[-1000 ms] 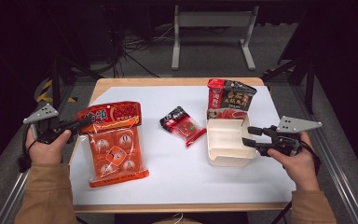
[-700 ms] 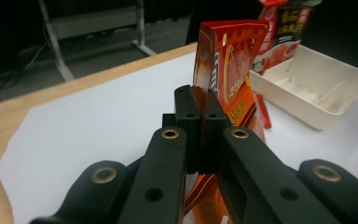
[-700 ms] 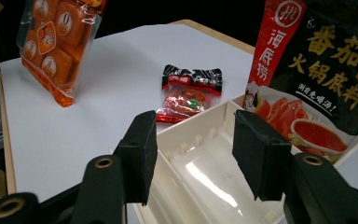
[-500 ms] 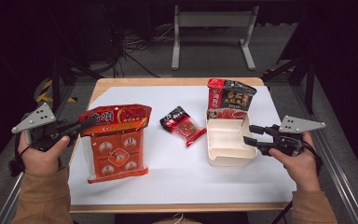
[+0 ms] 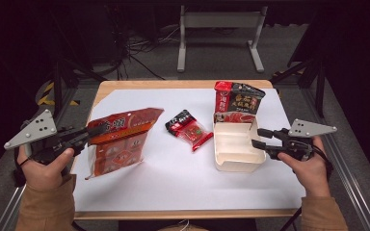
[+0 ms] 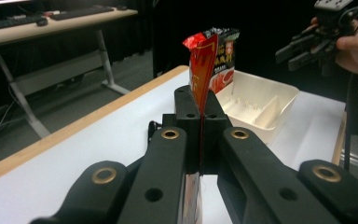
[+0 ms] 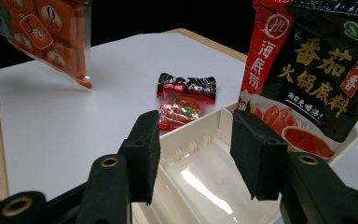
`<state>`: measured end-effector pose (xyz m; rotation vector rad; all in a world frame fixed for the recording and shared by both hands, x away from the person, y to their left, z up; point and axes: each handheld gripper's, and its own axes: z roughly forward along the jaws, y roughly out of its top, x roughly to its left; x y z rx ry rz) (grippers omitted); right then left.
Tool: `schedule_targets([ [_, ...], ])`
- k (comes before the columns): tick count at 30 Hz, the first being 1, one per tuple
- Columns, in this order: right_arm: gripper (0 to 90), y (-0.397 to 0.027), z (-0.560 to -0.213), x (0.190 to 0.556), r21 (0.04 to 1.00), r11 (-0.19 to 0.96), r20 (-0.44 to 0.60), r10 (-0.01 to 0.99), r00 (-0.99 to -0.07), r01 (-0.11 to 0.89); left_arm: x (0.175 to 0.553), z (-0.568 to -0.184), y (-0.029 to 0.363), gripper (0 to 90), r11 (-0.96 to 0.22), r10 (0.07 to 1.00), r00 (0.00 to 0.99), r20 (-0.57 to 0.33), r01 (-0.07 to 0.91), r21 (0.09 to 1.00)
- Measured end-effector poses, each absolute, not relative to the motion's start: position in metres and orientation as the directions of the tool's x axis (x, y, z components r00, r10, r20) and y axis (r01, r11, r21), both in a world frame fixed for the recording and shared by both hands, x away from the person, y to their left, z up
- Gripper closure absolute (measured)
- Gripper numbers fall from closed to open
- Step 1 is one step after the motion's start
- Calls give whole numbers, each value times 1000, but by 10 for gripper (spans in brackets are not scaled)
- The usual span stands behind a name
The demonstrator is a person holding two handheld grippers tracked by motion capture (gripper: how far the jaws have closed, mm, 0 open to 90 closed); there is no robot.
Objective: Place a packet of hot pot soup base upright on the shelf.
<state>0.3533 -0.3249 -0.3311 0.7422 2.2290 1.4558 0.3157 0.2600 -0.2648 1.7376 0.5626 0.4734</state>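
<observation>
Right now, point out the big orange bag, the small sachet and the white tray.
Big orange bag (image 5: 120, 139), high view, on its printed front.
Small sachet (image 7: 182, 103), right gripper view, on its clear red middle.
White tray (image 5: 235, 165), high view, on its near wall.

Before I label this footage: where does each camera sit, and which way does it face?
High view: above the person's side, looking forward and down at the table; forearms, both hands.
Left gripper view: on the left tongs, looking across the table; own jaws shut on the big red bag.
Right gripper view: on the right tongs, looking into the white tray; own open jaws.
All share the tray.
</observation>
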Motion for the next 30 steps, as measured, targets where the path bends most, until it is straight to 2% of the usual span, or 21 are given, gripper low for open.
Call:
schedule_targets([
  [6,526,-317,-330,353,919,331,-29,601,-799,216,315,-263,256,898,-171,591,806,15,107,979],
  [30,507,-259,-315,346,920,361,-59,508,-860,150,319,-254,202,898,-165,464,885,23,61,984],
])
